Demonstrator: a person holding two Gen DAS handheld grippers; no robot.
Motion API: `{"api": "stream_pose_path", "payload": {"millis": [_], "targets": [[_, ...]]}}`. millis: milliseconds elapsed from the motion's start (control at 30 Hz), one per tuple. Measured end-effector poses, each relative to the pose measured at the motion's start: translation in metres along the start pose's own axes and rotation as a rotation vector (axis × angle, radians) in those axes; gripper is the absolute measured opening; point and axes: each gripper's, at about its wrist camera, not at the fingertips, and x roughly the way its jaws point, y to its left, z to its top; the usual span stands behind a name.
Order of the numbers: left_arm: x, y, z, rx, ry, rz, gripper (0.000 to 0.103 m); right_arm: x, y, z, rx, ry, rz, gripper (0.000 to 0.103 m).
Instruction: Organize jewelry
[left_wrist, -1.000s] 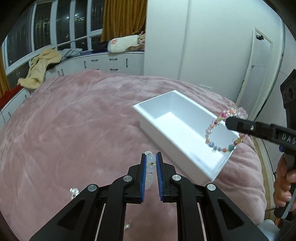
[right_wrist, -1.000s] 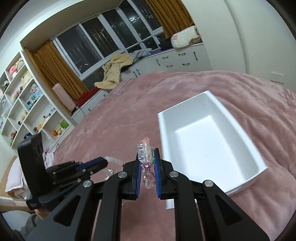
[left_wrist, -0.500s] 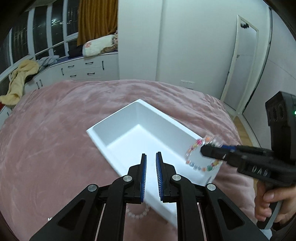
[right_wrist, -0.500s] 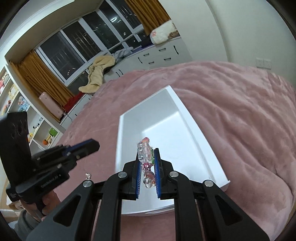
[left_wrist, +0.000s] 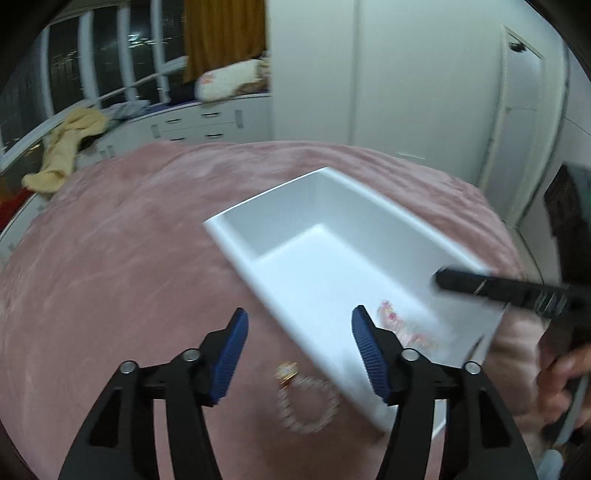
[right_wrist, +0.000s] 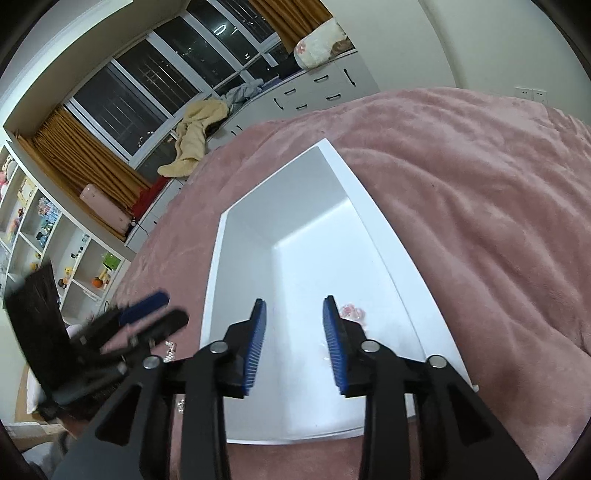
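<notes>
One white box (left_wrist: 325, 206) lay on the bed's pink blanket (left_wrist: 110, 258). Two bracelets were in sight: a multicoloured one (left_wrist: 402, 328) lay inside the box near its near end, blurred, and a pale beaded one (left_wrist: 306, 402) with a gold clasp lay on the blanket just beside the box's near left wall. The left hand-held gripper (left_wrist: 299, 336) hung above the pale bracelet, its jaws opening with nothing pinched between them. The right hand-held gripper (right_wrist: 293, 317) hung over the box, its jaws also opening and empty, with the multicoloured bracelet (right_wrist: 352, 312) lying just to its right.
</notes>
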Motion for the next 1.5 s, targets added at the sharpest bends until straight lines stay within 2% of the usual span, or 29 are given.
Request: {"api": "stream_pose_path", "payload": {"millis": [33, 67, 133, 267, 300, 333, 367, 433, 500, 567, 667, 800, 933, 1100, 1267, 1367, 1500], "targets": [[-0.001, 0.008, -0.013, -0.013, -0.008, 0.018, 0.077, -0.001, 0.0, 0.0, 0.001, -0.004, 0.005, 0.042], [0.001, 0.014, -0.027, -0.019, -0.006, 0.017, 0.078, -0.002, 0.001, 0.001, 0.002, -0.006, 0.014, 0.044], [0.016, 0.017, -0.051, 0.003, 0.05, -0.021, 0.078, -0.002, 0.004, 0.001, -0.003, -0.006, 0.012, 0.049], [0.049, -0.003, -0.082, 0.088, 0.139, -0.074, 0.074, -0.005, 0.01, -0.002, -0.005, 0.001, 0.008, 0.053], [0.059, -0.009, -0.086, 0.101, 0.153, -0.07, 0.07, -0.006, 0.011, -0.004, -0.007, 0.003, 0.006, 0.053], [0.067, -0.014, -0.086, 0.105, 0.167, -0.071, 0.06, -0.009, 0.012, -0.006, -0.011, 0.007, 0.003, 0.054], [0.072, -0.017, -0.087, 0.109, 0.179, -0.088, 0.056, -0.012, 0.012, -0.007, -0.015, 0.009, -0.002, 0.054], [0.082, -0.025, -0.092, 0.133, 0.206, -0.11, 0.04, -0.02, 0.013, -0.01, -0.024, 0.008, -0.012, 0.055], [0.082, -0.031, -0.096, 0.157, 0.207, -0.105, 0.032, -0.027, 0.011, -0.013, -0.027, 0.006, -0.021, 0.057], [0.079, -0.027, -0.096, 0.134, 0.212, -0.123, 0.016, -0.034, 0.007, -0.013, -0.015, 0.001, -0.029, 0.057], [0.068, -0.011, -0.09, 0.064, 0.208, -0.161, 0.015, -0.042, 0.003, -0.012, 0.005, -0.011, -0.025, 0.057], [0.046, 0.005, -0.082, 0.047, 0.179, -0.146, 0.015, -0.047, 0.008, -0.011, 0.01, -0.027, -0.001, 0.057], [0.008, 0.025, -0.063, 0.022, 0.104, -0.131, 0.015, -0.051, 0.018, -0.009, 0.001, -0.039, 0.008, 0.057], [-0.032, 0.03, -0.031, 0.031, 0.018, -0.124, 0.015, -0.056, 0.031, -0.006, -0.006, -0.051, 0.021, 0.057], [-0.052, 0.006, 0.007, 0.052, -0.045, -0.154, 0.015, -0.071, 0.037, -0.013, -0.006, -0.077, 0.02, 0.058], [-0.049, -0.017, 0.037, 0.044, -0.072, -0.192, 0.015, -0.091, 0.037, -0.022, -0.009, -0.107, 0.011, 0.061], [-0.027, -0.042, 0.051, 0.021, -0.051, -0.215, 0.015, -0.116, 0.031, -0.037, -0.001, -0.14, -0.006, 0.063]]}}
